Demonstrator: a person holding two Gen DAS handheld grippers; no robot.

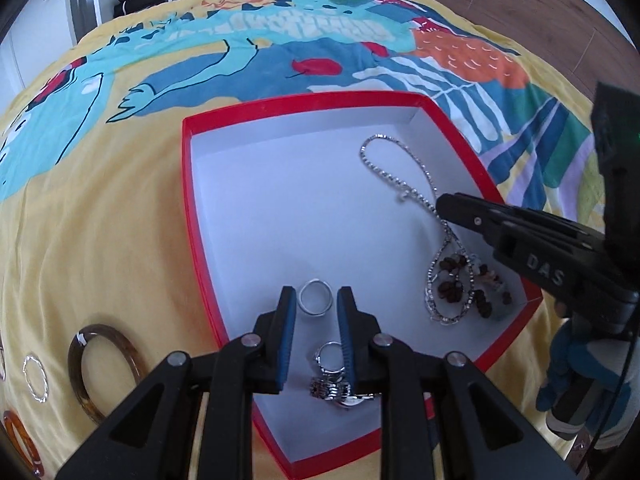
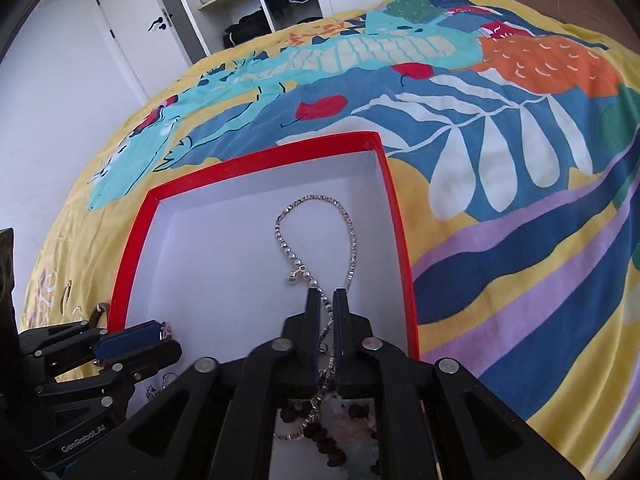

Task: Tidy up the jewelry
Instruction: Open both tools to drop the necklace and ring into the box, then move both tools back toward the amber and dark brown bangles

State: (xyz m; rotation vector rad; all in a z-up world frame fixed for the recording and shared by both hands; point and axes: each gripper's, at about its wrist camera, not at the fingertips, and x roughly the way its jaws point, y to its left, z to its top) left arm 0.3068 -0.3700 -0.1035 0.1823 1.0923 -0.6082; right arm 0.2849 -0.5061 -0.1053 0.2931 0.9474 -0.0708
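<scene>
A red box (image 1: pixel 192 216) with a white inside lies on the bedspread; it also shows in the right wrist view (image 2: pixel 396 216). In it lie a silver chain necklace (image 1: pixel 384 172), a brown bead bracelet (image 1: pixel 452 288), a silver ring (image 1: pixel 316 297) and a cluster of rings (image 1: pixel 332 380). My left gripper (image 1: pixel 317 300) is open, its fingers on either side of the silver ring. My right gripper (image 2: pixel 327 300) is nearly closed around the necklace (image 2: pixel 316 232); whether it grips the chain is unclear. It shows from the side in the left wrist view (image 1: pixel 444 204).
On the yellow patterned bedspread (image 1: pixel 100 220) left of the box lie a brown bangle (image 1: pixel 100 368), a thin silver hoop (image 1: pixel 35 378) and an orange ring (image 1: pixel 22 444). A wardrobe with open shelves (image 2: pixel 248 0) and a white door (image 2: pixel 132 28) stand beyond the bed.
</scene>
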